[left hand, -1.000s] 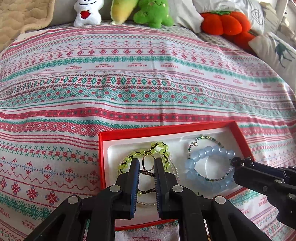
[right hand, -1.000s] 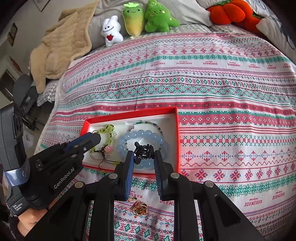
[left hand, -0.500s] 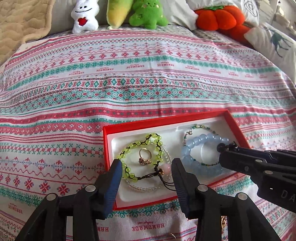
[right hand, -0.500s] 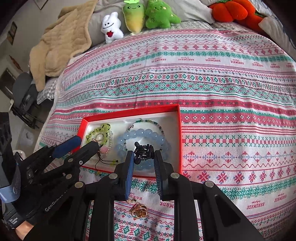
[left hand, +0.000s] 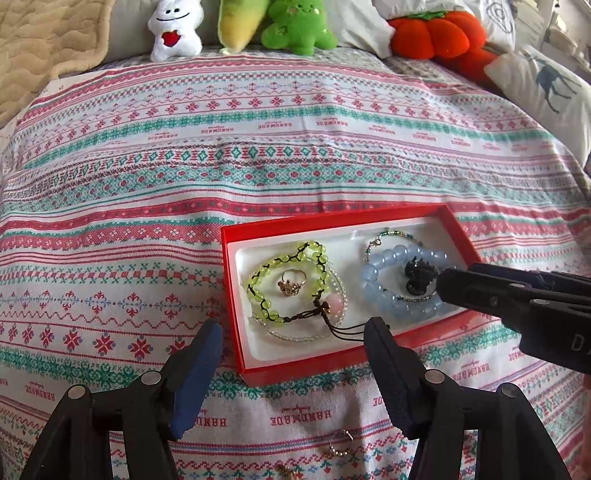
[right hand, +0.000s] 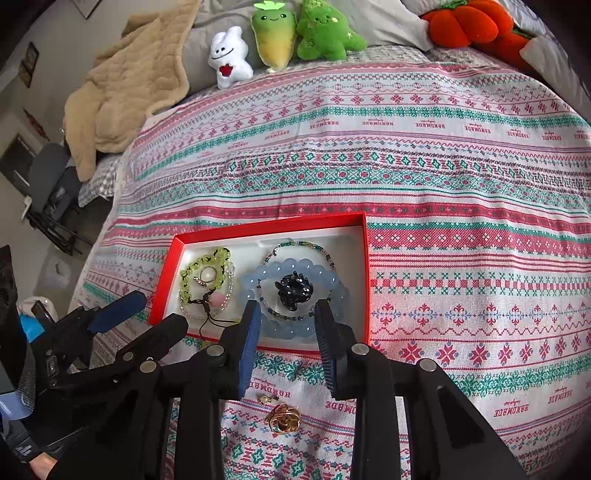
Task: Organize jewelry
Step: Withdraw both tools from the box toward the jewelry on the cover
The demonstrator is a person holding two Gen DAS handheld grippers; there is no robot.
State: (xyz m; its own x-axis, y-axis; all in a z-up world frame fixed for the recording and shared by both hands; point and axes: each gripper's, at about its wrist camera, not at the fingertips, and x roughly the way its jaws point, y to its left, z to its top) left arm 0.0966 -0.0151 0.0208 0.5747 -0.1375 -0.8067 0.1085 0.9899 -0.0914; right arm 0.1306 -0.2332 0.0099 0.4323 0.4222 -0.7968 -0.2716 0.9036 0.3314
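Observation:
A red tray (left hand: 314, 373) (right hand: 367, 258) with a white lining lies on the patterned bedspread. In it are a green bead bracelet (left hand: 258, 291) (right hand: 221, 254) around a gold ring (left hand: 291, 282) (right hand: 207, 275), and a blue bead bracelet (left hand: 373, 291) (right hand: 255, 284) with a black hair clip (left hand: 417, 275) (right hand: 293, 290) lying inside it. My left gripper (left hand: 293, 330) is open and empty at the tray's near edge. My right gripper (right hand: 286, 315) is open just behind the clip, apart from it. Gold pieces (right hand: 283, 422) (left hand: 338, 448) lie on the bedspread near me.
Plush toys, white (right hand: 229, 59), yellow-green (right hand: 275, 37), green (right hand: 325, 31) and an orange pumpkin (right hand: 461, 22), line the far edge. A beige blanket (right hand: 122, 92) lies at the back left. A deer-print pillow (left hand: 546, 88) is at the right.
My left gripper let go of the gold ring into the green bracelet, opened wide and drew back. My right gripper opened and left the black hair clip inside the blue bracelet.

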